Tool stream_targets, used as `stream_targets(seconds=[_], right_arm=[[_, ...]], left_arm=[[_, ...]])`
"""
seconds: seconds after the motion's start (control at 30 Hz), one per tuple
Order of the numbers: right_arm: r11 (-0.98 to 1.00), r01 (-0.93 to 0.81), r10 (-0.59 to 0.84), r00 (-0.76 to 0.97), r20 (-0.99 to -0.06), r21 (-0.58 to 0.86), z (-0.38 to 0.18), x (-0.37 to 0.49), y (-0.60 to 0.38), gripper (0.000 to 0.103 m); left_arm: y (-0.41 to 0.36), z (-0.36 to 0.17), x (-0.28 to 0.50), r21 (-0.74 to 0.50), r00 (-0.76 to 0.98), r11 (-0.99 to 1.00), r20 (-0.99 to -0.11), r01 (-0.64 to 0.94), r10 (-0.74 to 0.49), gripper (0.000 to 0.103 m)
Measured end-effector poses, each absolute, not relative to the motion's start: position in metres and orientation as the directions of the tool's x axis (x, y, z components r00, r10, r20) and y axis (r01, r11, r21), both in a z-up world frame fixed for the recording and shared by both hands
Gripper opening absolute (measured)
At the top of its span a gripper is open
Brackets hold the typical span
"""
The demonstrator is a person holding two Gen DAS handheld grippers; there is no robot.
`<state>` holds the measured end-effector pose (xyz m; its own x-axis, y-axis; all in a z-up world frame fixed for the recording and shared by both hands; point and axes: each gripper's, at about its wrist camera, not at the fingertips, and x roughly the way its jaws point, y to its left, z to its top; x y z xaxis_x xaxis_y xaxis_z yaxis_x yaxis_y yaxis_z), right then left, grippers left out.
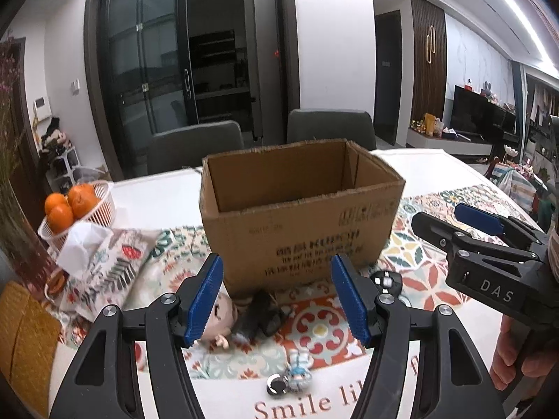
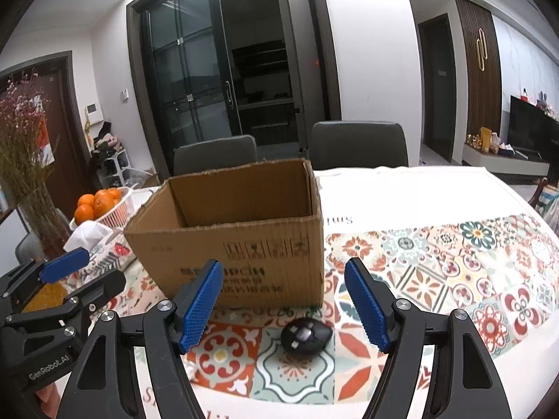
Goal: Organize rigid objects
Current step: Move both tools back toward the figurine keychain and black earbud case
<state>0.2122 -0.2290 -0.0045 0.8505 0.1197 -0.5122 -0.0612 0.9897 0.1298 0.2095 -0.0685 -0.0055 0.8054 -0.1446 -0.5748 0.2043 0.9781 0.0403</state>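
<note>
At the far left of the table, a white basket [image 1: 101, 202] holds oranges [image 1: 70, 206], with a tissue pack in a patterned cover [image 1: 104, 262] just in front. The left gripper [image 1: 277, 300] hovers with its jaws spread wide and nothing between them, above a big-headed doll [image 1: 220, 317] lying with a dark toy [image 1: 258, 314] against the near wall of the open cardboard box [image 1: 300, 216]. Nearer, a small blue-and-white figurine [image 1: 297, 373] lies on the patterned tablecloth [image 2: 454, 272]. Further right, the right gripper [image 2: 283, 303] is also wide open and holds nothing, over a black egg-shaped toy [image 2: 306, 337] just in front of the box.
</note>
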Motion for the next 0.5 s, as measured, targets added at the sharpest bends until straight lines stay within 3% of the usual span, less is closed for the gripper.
stream_targets(seconds=[0.5], right_arm=[[0.991,-0.069,0.126,0.799,-0.589,0.118,-0.051,0.201,-0.228,0.073]], left_arm=[[-0.068,-0.055,0.188,0.028,0.744,0.974,-0.65,0.223,-0.152,0.063]])
